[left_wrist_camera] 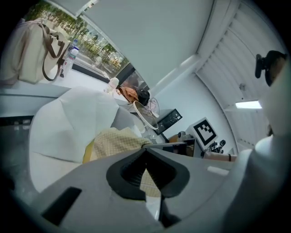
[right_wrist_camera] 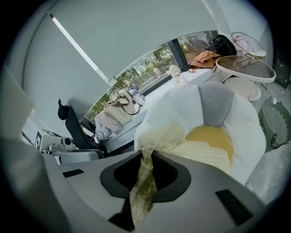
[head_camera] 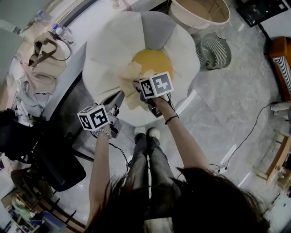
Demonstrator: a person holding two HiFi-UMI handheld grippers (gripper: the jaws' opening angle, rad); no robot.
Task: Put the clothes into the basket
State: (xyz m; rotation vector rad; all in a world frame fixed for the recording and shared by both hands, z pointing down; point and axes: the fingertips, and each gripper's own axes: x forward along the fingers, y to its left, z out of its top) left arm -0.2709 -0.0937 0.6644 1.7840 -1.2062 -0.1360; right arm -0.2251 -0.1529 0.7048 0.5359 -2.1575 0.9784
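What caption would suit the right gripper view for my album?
Right gripper pinching a pale yellow checked cloth, with a flower-shaped cushion behind.

The garment (head_camera: 131,83) is a thin, pale yellow cloth with a fine check. It hangs crumpled over the near side of the flower-shaped cushion (head_camera: 109,41), part of it covering the cushion's yellow centre. One bunched edge is pinched in the right claw (right_wrist_camera: 144,157), a twisted strip trailing down between its jaws. Another edge runs into the closed tip of the left claw (left_wrist_camera: 146,150).

A heap of pale clothes (head_camera: 27,93) lies on the bench (head_camera: 72,50) left of the cushion.

The large basket (head_camera: 200,11), round and beige, stands upright just beyond the cushion, its mouth open upward. A smaller green slatted basket (head_camera: 216,51) sits on the floor to the cushion's right.
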